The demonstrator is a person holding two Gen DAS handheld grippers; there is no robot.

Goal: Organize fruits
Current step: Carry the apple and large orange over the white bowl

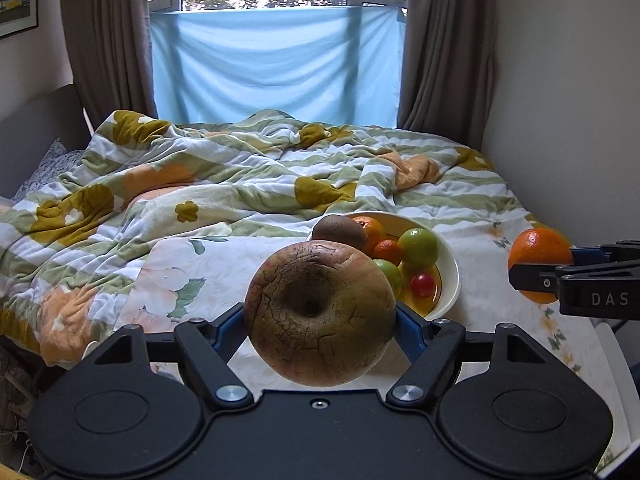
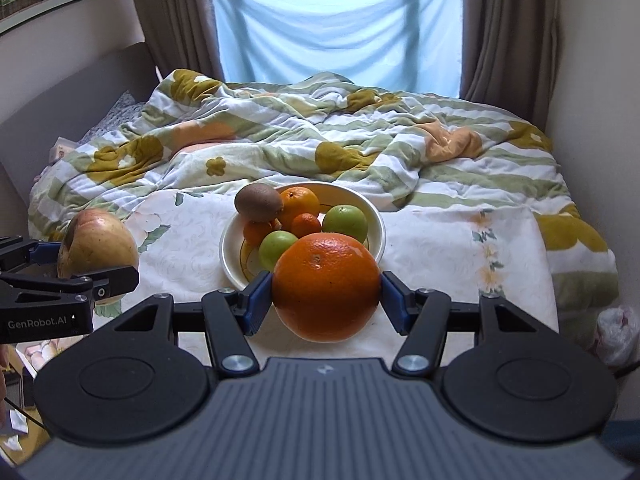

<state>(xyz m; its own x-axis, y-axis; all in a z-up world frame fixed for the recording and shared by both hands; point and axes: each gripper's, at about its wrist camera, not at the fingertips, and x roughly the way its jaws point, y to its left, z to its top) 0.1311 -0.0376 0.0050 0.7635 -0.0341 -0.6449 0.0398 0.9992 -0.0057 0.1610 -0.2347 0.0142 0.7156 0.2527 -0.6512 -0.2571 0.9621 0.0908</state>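
Note:
My left gripper is shut on a large russet apple, held above the table with its stem pit facing the camera. The right wrist view shows that same apple at the far left, in the left gripper. A big orange sits clamped between the blue pads of my right gripper. That orange also shows at the right edge of the left wrist view. Beyond both stands a white bowl holding a kiwi, oranges and green fruits.
The bowl rests on a floral tablecloth at the foot of a bed with a rumpled flowered quilt. Walls close in left and right. A window with a blue cloth and brown curtains stands behind.

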